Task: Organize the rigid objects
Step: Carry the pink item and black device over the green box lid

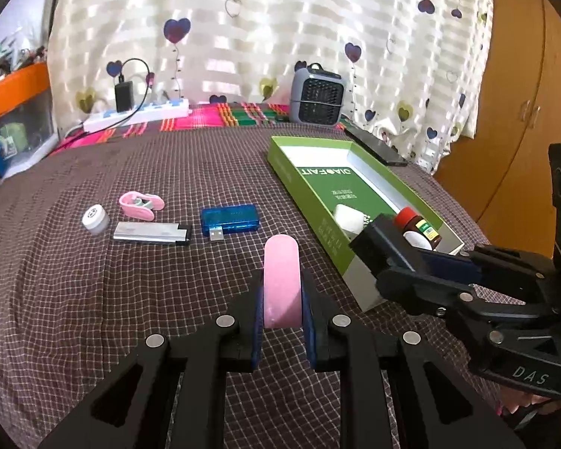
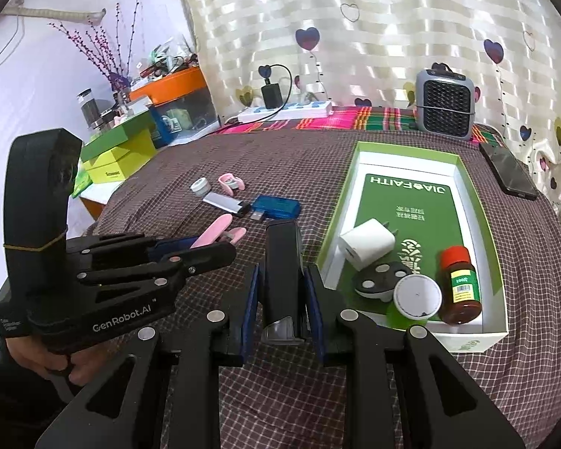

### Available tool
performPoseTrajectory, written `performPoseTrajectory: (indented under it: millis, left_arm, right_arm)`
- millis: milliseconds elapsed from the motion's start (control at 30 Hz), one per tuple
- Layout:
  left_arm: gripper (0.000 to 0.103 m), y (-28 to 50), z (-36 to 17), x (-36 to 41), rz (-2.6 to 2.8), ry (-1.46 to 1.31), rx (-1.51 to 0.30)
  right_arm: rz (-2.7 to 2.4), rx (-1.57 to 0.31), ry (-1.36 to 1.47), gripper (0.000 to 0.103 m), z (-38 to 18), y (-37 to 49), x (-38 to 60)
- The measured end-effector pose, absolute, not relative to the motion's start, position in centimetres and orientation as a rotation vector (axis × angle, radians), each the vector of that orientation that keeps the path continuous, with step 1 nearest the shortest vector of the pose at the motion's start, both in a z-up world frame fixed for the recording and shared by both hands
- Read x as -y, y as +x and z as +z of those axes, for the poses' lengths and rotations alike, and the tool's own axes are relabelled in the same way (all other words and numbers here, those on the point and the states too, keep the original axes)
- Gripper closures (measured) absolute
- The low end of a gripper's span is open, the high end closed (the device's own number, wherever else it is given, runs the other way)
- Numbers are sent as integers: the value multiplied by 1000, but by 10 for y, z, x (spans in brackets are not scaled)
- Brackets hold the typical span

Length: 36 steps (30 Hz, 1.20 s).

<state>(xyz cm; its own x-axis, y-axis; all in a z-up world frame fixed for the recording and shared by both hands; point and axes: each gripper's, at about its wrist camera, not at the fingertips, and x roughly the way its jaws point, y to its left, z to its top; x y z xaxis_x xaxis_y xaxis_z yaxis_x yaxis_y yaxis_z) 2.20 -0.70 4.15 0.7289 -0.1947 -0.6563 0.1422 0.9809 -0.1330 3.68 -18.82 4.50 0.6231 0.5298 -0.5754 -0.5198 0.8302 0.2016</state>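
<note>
Step in hand: carrying to the green box (image 2: 482, 202), two items already gripped.
Left tool (image 1: 282, 310): clenched on pink nail clippers (image 1: 281, 280), above the checked tabletop (image 1: 93, 299).
Right tool (image 2: 280, 299): clenched on a black stapler-like item (image 2: 280, 277), beside the box.
Waiting: blue USB tester (image 1: 230, 220), silver lighter (image 1: 151, 232), small white jar (image 1: 95, 219).
Next move: probably lowering over a free spot in the box, then releasing.

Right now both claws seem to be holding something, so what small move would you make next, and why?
Probably carry the right gripper, shut on the black stapler, right, over the green box. It is nearest, and the white charger and red-capped bottle already lie inside.
</note>
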Motion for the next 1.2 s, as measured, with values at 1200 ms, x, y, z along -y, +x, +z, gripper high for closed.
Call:
performPoseTrajectory:
  millis: [1200]
  left_arm:
    - [86, 11, 53, 15, -211, -84, -697]
  right_arm:
    - [599, -651, 24, 78, 47, 32, 191]
